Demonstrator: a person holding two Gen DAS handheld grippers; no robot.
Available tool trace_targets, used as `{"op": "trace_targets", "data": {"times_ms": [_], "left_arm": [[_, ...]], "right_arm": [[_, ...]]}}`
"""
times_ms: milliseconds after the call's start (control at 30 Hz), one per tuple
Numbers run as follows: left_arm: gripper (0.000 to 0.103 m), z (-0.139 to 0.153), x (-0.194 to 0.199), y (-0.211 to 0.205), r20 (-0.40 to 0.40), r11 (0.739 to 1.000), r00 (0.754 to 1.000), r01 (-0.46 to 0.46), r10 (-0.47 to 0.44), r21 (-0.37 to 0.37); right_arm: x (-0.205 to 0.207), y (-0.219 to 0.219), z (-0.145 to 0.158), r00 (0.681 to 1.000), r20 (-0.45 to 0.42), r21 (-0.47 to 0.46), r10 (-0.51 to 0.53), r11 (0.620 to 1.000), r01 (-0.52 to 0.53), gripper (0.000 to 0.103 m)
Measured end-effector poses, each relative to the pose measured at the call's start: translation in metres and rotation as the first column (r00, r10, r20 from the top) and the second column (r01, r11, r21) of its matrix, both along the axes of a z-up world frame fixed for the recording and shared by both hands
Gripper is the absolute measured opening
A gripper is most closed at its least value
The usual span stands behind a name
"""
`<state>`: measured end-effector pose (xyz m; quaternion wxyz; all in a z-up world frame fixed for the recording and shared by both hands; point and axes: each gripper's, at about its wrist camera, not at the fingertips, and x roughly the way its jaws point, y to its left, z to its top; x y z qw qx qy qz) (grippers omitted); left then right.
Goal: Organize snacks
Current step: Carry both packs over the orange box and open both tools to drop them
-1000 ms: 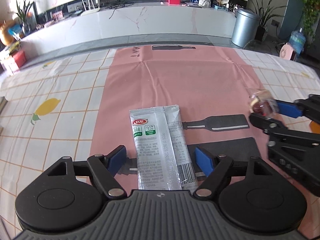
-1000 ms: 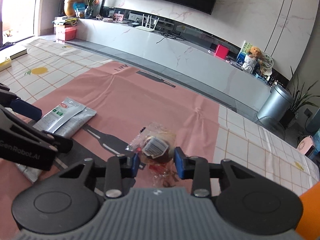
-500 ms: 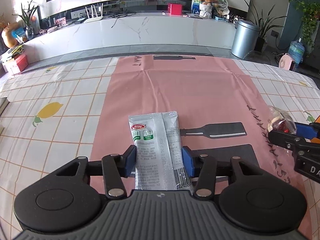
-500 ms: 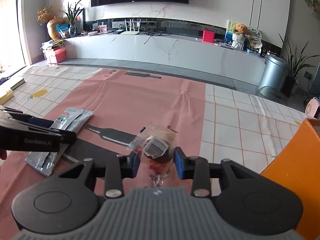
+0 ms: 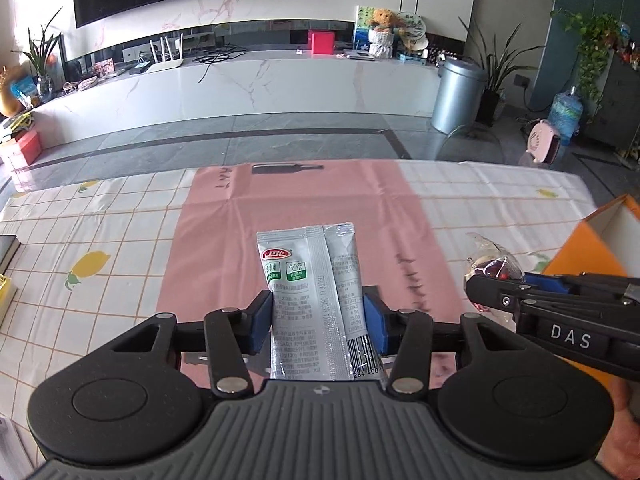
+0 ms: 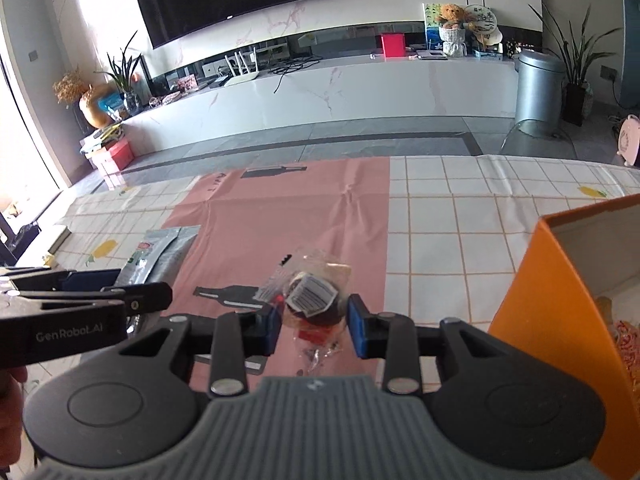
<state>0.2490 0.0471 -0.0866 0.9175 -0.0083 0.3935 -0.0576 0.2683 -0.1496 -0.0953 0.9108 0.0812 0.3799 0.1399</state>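
My left gripper [image 5: 319, 320] is shut on a silver snack packet [image 5: 312, 280] with a red logo and holds it above the pink mat. The packet also shows in the right wrist view [image 6: 160, 252]. My right gripper [image 6: 314, 322] is shut on a clear-wrapped dark snack [image 6: 312, 300] with a white label, lifted over the mat's right part. That snack also shows in the left wrist view [image 5: 494, 266], held by the right gripper [image 5: 496, 292]. An open orange box [image 6: 560, 300] stands just right of it, with something inside.
A pink mat [image 5: 300, 208] with bottle outlines lies on a checked lemon-print tablecloth [image 5: 100, 240]. Books [image 5: 6, 248] sit at the table's left edge. Beyond the far edge are the floor, a white TV bench and a metal bin [image 5: 460, 96].
My left gripper closed on the silver packet and lifted it off the mat. Both grippers rose and moved right; the orange box came into view beside the right gripper.
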Motion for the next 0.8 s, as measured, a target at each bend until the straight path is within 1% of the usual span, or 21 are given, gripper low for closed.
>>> {"op": "trace_targets", "data": {"times_ms": [133,267,333,433,533,633,700,800], "left_arm": [[0.055,0.023,-0.012,-0.023,0.016,0.999,0.999,0.047,-0.047,-0.009],[0.055,0.048,-0.022,-0.057,0.043,0.993,0.993,0.114,-0.113,-0.017],[0.055,0.061,-0.027,-0.079,0.057,0.987,0.986,0.156,-0.154,-0.036],[0.055,0.077,-0.033,-0.110,0.075,0.974,0.974,0.220,-0.216,-0.055],[0.055,0.086,-0.038,-0.146,0.079,0.954,0.954,0.295,-0.291,-0.048],[0.055,0.089,-0.037,-0.181,0.050,0.927,0.928,0.372,-0.370,-0.039],[0.055,0.085,-0.034,-0.203,0.012,0.907,0.908,0.419,-0.419,-0.032],[0.055,0.074,-0.027,-0.235,-0.071,0.881,0.878,0.473,-0.474,-0.030]], "right_arm": [[-0.025,-0.030,0.025,0.999,0.014,0.078,-0.040,0.996,0.039,0.031],[-0.054,-0.070,0.048,0.996,0.027,0.123,-0.082,0.989,0.078,0.031],[-0.071,-0.095,0.063,0.993,0.050,0.136,-0.106,0.986,0.098,0.031],[-0.092,-0.131,0.085,0.987,0.087,0.124,-0.138,0.984,0.126,0.031],[-0.112,-0.167,0.100,0.981,0.111,0.102,-0.161,0.983,0.150,0.031],[-0.127,-0.200,0.107,0.980,0.107,0.065,-0.169,0.985,0.162,0.031],[-0.132,-0.223,0.104,0.986,0.067,0.056,-0.153,0.987,0.149,0.031],[-0.134,-0.248,0.093,0.992,-0.010,0.017,-0.125,0.992,0.125,0.031]]}}
